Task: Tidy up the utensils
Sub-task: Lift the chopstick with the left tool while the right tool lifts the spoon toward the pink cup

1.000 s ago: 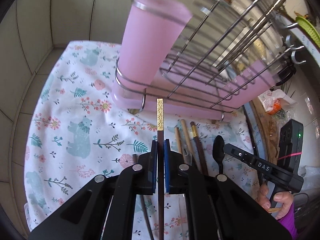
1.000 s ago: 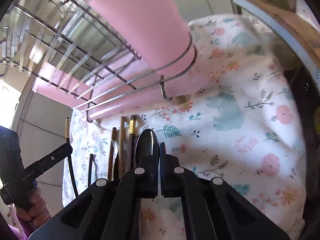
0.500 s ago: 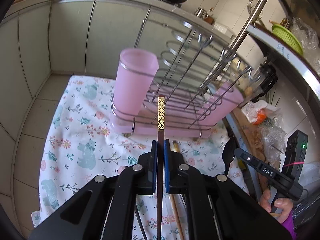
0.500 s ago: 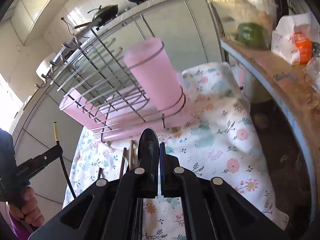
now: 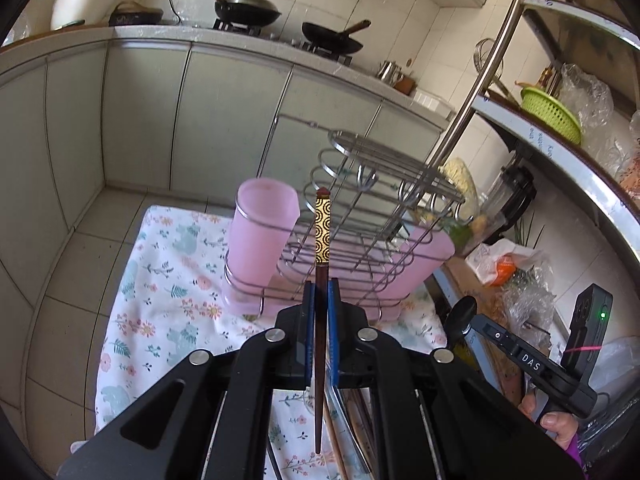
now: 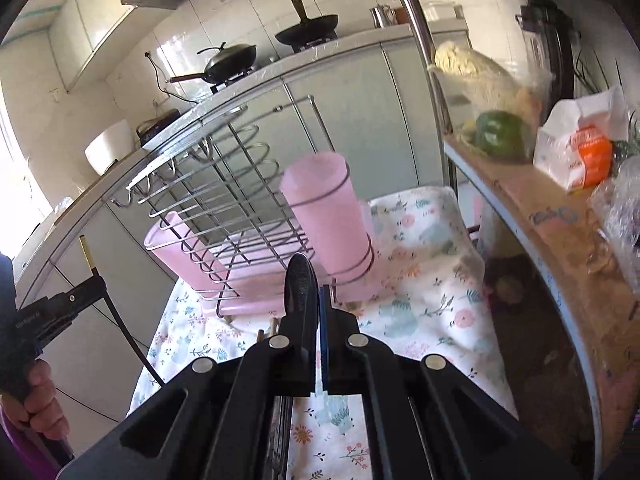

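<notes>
Black left tongs [image 5: 321,300]: closed on a dark chopstick [image 5: 321,248], gripped at mid-length between blue pads [image 5: 308,320]. Chopstick stands nearly upright; its gold-patterned end rises ahead of the tongs, its thin tip hangs behind and below them.

Black right tongs [image 6: 314,300]: closed on a black spoon [image 6: 300,280], bowl end projecting ahead of the tips. In the left view the same spoon [image 5: 460,318] shows to the right, clear of the cloth.

Pink cup [image 5: 264,236]: upright in a wire ring at the near-left end of the rack [image 5: 372,216], ahead of the left tongs and slightly left. From the right tongs the cup [image 6: 328,216] sits ahead, slightly right.

Wire rack: chrome, on a pink tray [image 5: 416,264], with a second pink holder [image 6: 172,244] at its far end.

Floral cloth [image 5: 160,292]: white with pink and teal print, spread over the tabletop beneath rack and tongs.

Remaining utensils [image 5: 356,432]: several lie on the cloth below the left tongs, largely hidden; two wooden ends [image 6: 267,328] show just left of the right tongs.
</notes>
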Demonstrator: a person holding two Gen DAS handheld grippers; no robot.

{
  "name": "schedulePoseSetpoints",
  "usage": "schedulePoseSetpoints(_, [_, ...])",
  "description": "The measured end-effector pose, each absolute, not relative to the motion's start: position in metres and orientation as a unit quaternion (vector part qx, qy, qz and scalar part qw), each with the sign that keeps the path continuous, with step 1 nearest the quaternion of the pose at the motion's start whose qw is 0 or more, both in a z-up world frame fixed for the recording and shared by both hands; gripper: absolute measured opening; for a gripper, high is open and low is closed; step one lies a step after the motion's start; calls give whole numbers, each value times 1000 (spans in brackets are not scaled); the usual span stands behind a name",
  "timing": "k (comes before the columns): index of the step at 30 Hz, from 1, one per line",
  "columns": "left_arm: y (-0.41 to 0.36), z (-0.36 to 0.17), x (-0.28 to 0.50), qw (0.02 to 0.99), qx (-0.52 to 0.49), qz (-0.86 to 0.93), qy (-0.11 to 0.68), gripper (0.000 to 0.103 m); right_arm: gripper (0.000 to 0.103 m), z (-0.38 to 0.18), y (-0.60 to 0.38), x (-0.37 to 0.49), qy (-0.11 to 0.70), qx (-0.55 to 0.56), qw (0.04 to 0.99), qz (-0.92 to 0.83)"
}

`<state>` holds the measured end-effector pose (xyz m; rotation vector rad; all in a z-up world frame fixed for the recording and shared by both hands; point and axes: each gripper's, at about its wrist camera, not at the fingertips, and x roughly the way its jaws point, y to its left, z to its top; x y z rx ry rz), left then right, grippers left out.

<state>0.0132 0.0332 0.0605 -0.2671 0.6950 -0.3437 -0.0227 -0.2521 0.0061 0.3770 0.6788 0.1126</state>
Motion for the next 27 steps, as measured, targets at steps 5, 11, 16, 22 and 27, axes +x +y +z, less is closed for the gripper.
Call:
schedulePoseSetpoints(5, [33,68,12,921,-130,-166,328,5,1,10,-253,-23,325,185,926,56])
schedulePoseSetpoints(11, [35,77,12,925,-132,-167,316,5,1,16,-255,-23,316,184,929,59])
schedulePoseSetpoints(16, [39,90,11,930,-131,-168,300,5,1,36,-264,-21,299,185,934,63])
schedulePoseSetpoints(22, [48,119,11,939,-135,-167,268,5,1,75,-278,-16,261,186,945,59])
schedulePoseSetpoints(27, [56,154,14,948,-141,-165,232,5,1,116,-288,-11,213,178,960,47])
